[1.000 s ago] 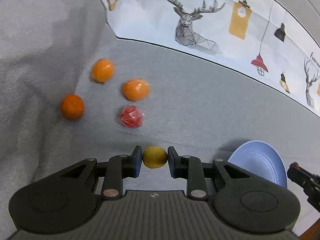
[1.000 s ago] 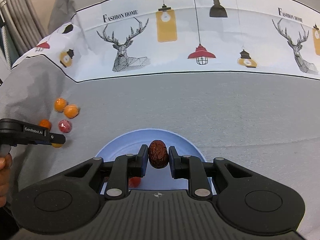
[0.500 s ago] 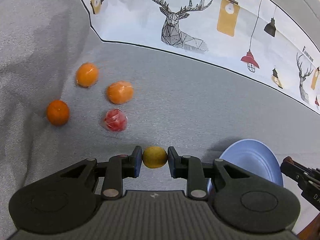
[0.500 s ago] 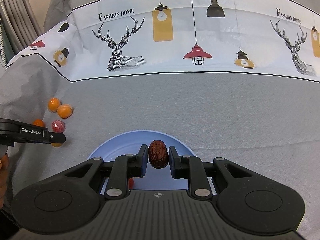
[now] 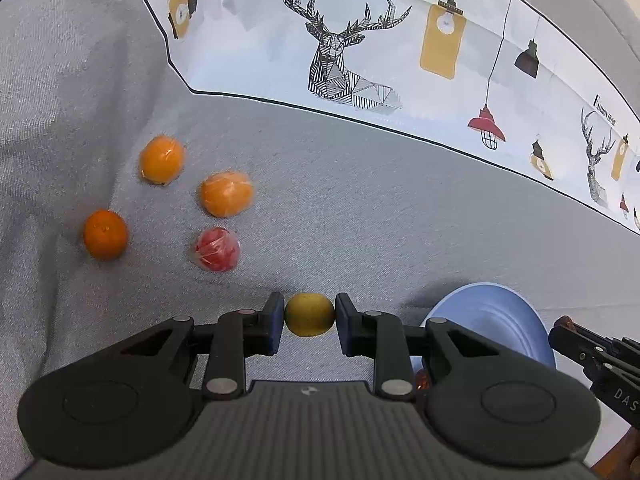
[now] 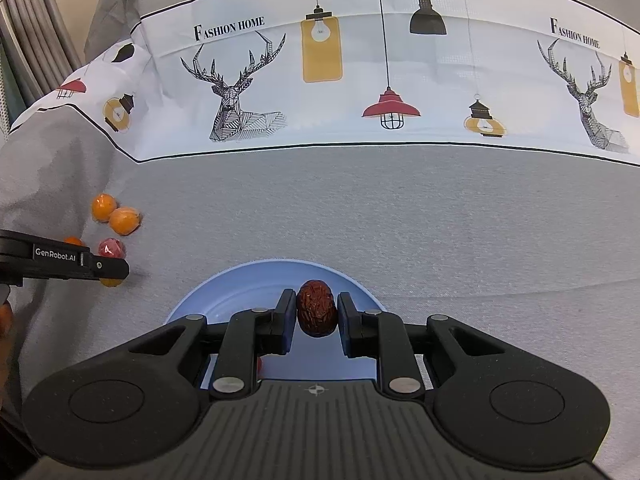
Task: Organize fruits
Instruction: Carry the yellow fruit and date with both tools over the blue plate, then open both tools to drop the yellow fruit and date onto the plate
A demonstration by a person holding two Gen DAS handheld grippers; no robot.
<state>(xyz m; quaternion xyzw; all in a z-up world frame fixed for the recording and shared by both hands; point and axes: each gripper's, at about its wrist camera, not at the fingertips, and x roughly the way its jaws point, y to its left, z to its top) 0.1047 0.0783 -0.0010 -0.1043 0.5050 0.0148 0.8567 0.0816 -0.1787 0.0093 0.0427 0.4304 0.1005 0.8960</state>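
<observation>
My left gripper is shut on a small yellow fruit, held above the grey cloth left of the blue plate. My right gripper is shut on a wrinkled dark red date over the blue plate. On the cloth lie an orange, two wrapped orange fruits and a wrapped red fruit. A small red fruit shows on the plate, mostly hidden under my right fingers.
A grey tablecloth with a white printed band of deer and lamps covers the table. The left gripper shows at the left in the right wrist view; the right gripper shows at the right edge of the left wrist view.
My left gripper has shifted toward the plate with the yellow fruit; the loose fruits slid leftward in its view. My right gripper has stayed over the plate with the date.
</observation>
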